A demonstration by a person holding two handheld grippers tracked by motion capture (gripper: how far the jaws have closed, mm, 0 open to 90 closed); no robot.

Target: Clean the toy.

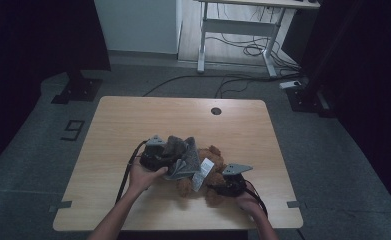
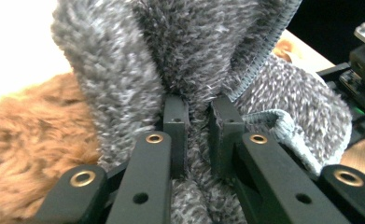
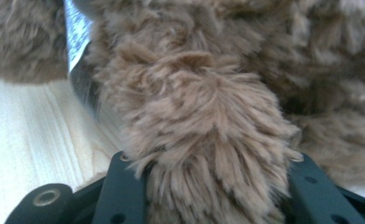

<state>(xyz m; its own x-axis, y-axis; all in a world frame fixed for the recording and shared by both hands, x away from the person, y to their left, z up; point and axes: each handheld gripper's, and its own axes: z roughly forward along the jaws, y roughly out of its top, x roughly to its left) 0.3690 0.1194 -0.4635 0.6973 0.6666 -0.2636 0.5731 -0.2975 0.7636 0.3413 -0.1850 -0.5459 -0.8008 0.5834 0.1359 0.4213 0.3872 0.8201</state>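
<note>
Brown plush fills the nearest part of the scene: a teddy bear (image 1: pixel 209 172) lies on the pale wooden desk (image 1: pixel 133 120), toward the desk's 6 o'clock edge and a little right of its middle. At the bear's 4 o'clock sits the right gripper (image 1: pixel 223 186), held in the person's right hand (image 1: pixel 248 202). In the right gripper view its jaws stand on either side of one fuzzy limb (image 3: pixel 203 140) of the bear, the fur bulging out between them, so they are closed on that limb. Beside the limb, at about 10 o'clock in that view, a white label (image 3: pixel 76 32) hangs from the bear above the bare wood.

At the bear's 9 o'clock is the left gripper (image 1: pixel 164 161), gripped by the person's left hand (image 1: pixel 144 176), with its black cable (image 1: pixel 127 175) trailing back toward the near edge. It holds a grey fleecy garment (image 1: pixel 183 159) that drapes over the bear's upper body. In the left gripper view the two jaws are pinched tight on a fold of this grey fabric (image 2: pixel 194 60), the ribbed hem (image 2: pixel 259 56) running away at 1 o'clock and the bear's brown fur (image 2: pixel 35 135) showing at 9 o'clock.

Farther along the desk, at 12 o'clock from the bear, a round cable hole (image 1: pixel 216 111) sits near the far edge. Beyond the desk the grey floor carries loose cables (image 1: pixel 248 50) and the white legs of another desk (image 1: pixel 203 40) at 12 o'clock, with dark stands at 10 and 2 o'clock.
</note>
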